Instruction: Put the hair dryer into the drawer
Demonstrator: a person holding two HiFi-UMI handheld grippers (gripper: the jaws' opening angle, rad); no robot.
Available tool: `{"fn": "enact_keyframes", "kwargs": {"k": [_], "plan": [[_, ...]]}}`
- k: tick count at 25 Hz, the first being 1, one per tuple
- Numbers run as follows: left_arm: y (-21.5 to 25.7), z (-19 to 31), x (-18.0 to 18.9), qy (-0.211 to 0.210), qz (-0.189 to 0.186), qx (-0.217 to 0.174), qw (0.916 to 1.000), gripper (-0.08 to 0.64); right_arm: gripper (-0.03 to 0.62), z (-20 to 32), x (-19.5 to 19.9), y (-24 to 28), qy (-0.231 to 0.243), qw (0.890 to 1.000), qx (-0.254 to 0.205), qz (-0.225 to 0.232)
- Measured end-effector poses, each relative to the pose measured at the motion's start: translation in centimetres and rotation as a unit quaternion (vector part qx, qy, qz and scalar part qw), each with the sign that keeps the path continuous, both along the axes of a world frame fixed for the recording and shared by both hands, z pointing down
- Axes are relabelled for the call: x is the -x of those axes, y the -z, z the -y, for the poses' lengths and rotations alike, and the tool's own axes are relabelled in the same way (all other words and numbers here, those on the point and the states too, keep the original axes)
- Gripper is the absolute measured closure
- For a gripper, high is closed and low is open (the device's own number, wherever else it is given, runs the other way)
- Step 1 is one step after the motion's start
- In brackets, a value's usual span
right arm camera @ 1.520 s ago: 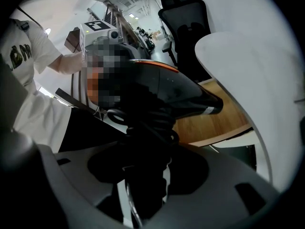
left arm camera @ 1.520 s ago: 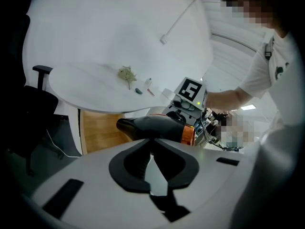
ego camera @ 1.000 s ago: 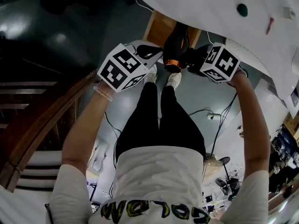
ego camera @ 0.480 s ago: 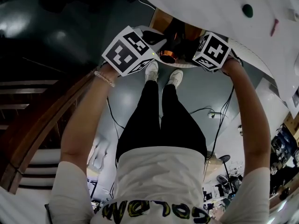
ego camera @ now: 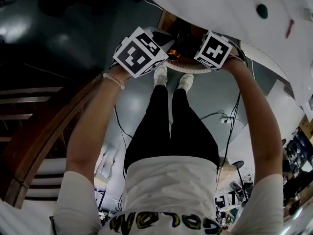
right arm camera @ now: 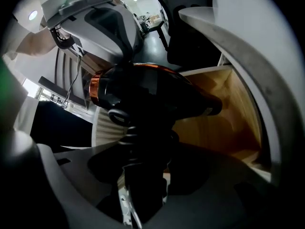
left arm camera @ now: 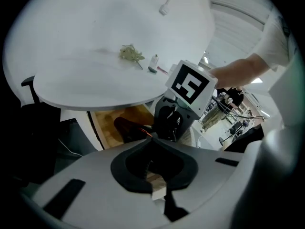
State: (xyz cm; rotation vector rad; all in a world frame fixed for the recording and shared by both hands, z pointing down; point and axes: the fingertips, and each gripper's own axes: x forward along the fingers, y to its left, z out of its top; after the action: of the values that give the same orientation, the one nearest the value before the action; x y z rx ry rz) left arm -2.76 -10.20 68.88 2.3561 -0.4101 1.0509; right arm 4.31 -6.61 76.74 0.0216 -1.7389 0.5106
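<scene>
Two states: right tongs (right arm camera: 143, 168) wide, gripping hair dryer (right arm camera: 152, 97) handle; left tongs (left arm camera: 153, 142) closed.

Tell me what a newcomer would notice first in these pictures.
The black hair dryer with its orange ring, gripped by its handle in the right gripper, hangs at the open wooden drawer. Above spreads a white round table, and the left gripper sits shut alongside.

The black hair dryer with an orange ring (right arm camera: 143, 97) hangs over the open wooden drawer (right arm camera: 224, 123) under the edge of the rounded white table (ego camera: 220, 9), its handle between the jaws of the right gripper (right arm camera: 143, 144), with the left gripper (left arm camera: 151, 140) just to its left.
</scene>
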Motion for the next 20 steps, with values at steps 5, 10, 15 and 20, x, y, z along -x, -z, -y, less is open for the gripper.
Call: {"fn": "enact_keyframes", "kwargs": {"k": [5,10,15,20], "plan": [[-1.9,0.0,0.4,-0.022,0.023,0.000,0.9995,0.548,0.342,0.2,0.3,-1.5,0.006,1.000,-0.023,-0.017],[-3.5,0.3,0.6,-0.032,0.044,-0.001,0.9985,0.548,0.342,1.7,1.0,-2.4,0.019,0.997,-0.066,-0.028],[-5.2,0.8,0.8,-0.045,0.069,-0.004,0.9966,0.548,0.342,2.4,1.0,-3.6,0.021,0.995,-0.086,-0.047],[-6.7,1.1,1.6,-0.044,0.087,0.000,0.9953,0.548,0.342,3.2,1.6,-4.7,0.028,0.992,-0.107,-0.063]]}}
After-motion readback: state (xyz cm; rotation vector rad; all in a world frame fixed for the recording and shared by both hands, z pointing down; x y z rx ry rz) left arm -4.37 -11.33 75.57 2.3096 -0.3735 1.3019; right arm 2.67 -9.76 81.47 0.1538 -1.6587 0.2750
